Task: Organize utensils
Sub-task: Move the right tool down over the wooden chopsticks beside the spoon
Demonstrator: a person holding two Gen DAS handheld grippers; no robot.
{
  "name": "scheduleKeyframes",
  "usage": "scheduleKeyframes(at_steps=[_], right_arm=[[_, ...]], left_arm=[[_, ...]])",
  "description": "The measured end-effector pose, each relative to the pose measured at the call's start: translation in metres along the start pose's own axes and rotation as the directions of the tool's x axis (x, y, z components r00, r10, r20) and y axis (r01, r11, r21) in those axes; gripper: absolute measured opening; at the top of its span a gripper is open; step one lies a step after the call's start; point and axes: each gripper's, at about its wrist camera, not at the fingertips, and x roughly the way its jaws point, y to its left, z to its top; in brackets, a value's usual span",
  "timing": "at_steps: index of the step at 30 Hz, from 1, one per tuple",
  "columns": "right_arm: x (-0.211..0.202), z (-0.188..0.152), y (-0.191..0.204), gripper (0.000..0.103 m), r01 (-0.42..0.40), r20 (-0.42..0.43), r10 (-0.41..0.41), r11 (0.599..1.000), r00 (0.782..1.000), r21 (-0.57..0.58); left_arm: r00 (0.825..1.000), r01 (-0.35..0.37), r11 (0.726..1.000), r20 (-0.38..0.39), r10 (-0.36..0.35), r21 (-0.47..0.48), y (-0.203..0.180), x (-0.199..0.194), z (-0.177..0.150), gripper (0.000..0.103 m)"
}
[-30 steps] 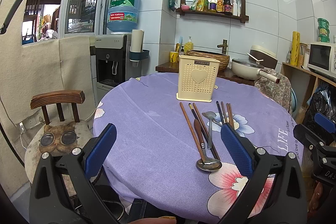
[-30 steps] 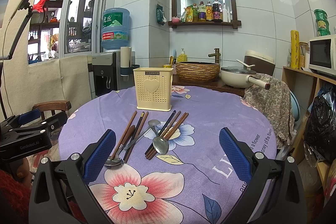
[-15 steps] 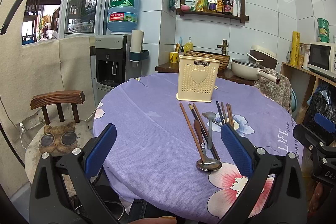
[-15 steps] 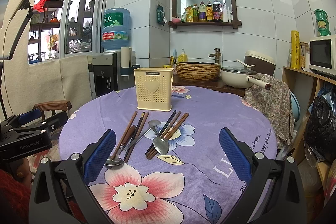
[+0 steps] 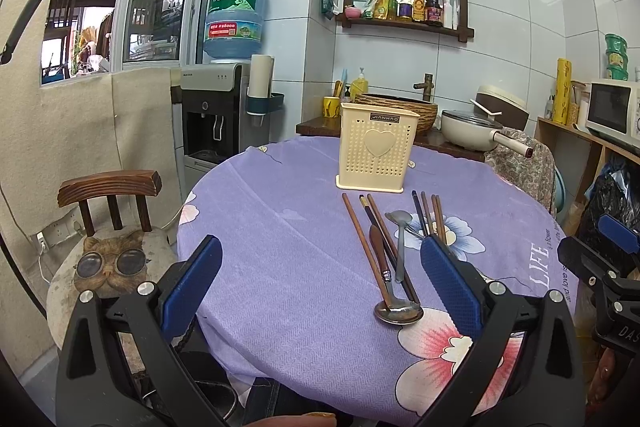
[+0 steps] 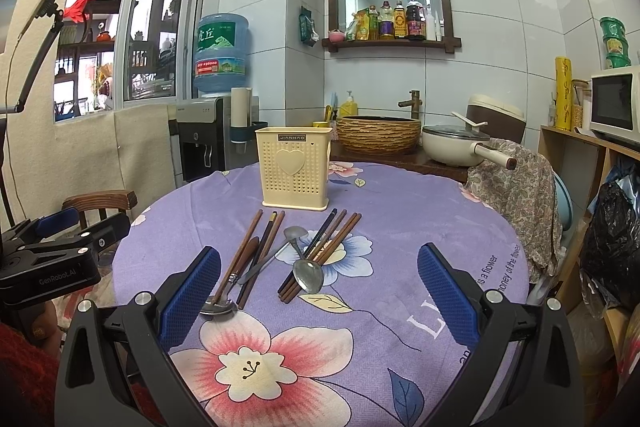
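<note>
Both pairs of jaws stand wide and hold nothing: your left gripper (image 5: 322, 281) hangs over the near left edge of the round table (image 6: 400, 211) in its purple flowered cloth, your right gripper (image 6: 320, 291) over the near middle. Between and just beyond the right gripper's blue pads lie the utensils, all loose on the cloth: a left bundle of brown wooden chopsticks (image 6: 244, 251) with a wooden-handled steel spoon (image 6: 220, 305), a second steel spoon (image 6: 308, 275) bowl toward you, and a right bundle of dark and brown chopsticks (image 6: 324, 251). Beyond them the cream perforated plastic utensil holder (image 6: 295, 167) stands upright, apparently empty (its inside is not visible). Nothing is sorted yet, so the step in hand is judged to be the first pick. Choose one outer piece, close across its shaft near mid-length so it hangs balanced, lift clear of its crossed neighbours, then lower it end-first into the holder
</note>
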Motion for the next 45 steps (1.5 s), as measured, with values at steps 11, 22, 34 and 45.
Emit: scheduleKeyframes(at_steps=[11,22,34,45], right_arm=[[0.028,-0.01,-0.001,0.097,0.023,-0.078,-0.021,1.0,0.997,0.016],[0.1,-0.017,-0.019,0.097,0.02,-0.343,-0.004,0.999,0.939,0.043],[0.16,0.003,-0.025,0.095,-0.063,-0.427,0.083,0.996,0.9,0.06],[0.199,0.026,0.01,0.074,-0.172,-0.456,0.185,0.983,0.87,0.071]], left_arm=[[0.987,0.045,0.999,-0.152,-0.045,0.0,0.006,0.034,-0.009,0.098],[0.945,0.105,0.994,-0.312,-0.1,-0.001,0.003,0.101,-0.001,0.098],[0.894,0.156,0.988,-0.427,-0.135,0.014,-0.002,0.165,0.013,0.083],[0.898,0.123,0.992,-0.428,-0.103,0.019,0.009,0.191,0.026,0.062]])
